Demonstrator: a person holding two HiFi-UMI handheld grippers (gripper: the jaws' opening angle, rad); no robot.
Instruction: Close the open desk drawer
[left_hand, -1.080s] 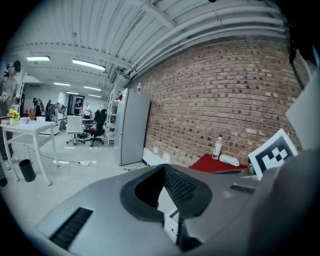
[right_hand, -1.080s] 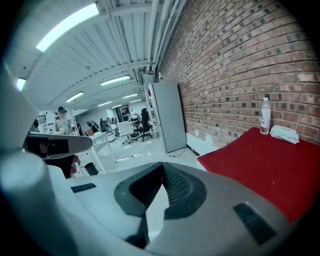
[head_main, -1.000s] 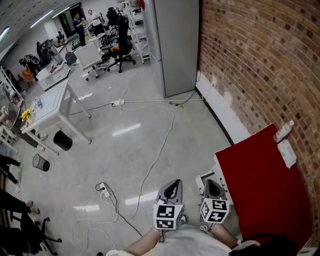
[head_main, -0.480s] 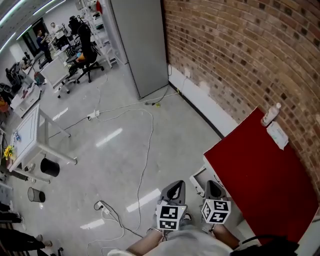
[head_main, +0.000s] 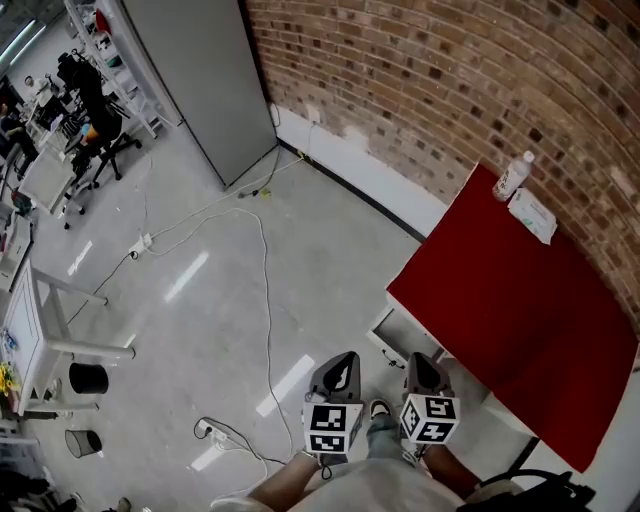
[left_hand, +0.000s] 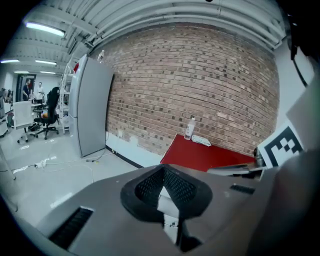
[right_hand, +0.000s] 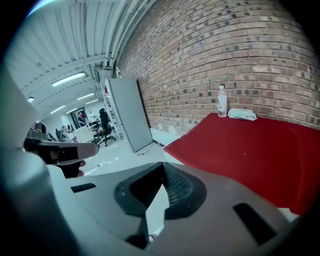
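A red-topped desk (head_main: 510, 300) stands against the brick wall at the right. Its white drawer (head_main: 393, 335) juts out open from the desk's left end, toward the floor. My left gripper (head_main: 340, 368) and right gripper (head_main: 421, 368) hang side by side at the bottom of the head view, just short of the drawer and not touching it. Both are shut with nothing between their jaws. The left gripper view shows the shut left gripper (left_hand: 164, 171) with the desk (left_hand: 200, 155) beyond it. In the right gripper view the shut right gripper (right_hand: 162, 169) points past the desk (right_hand: 250, 145).
A water bottle (head_main: 512, 175) and a white packet (head_main: 530, 213) sit at the desk's far end. Cables (head_main: 265, 280) and a power strip (head_main: 205, 430) lie on the floor to the left. A grey cabinet (head_main: 190, 80) stands by the wall; a black bin (head_main: 88, 378) is far left.
The head view has swung right, bringing the whole desk and the open drawer into sight. Both grippers stay shut at the bottom, now closer to the drawer.
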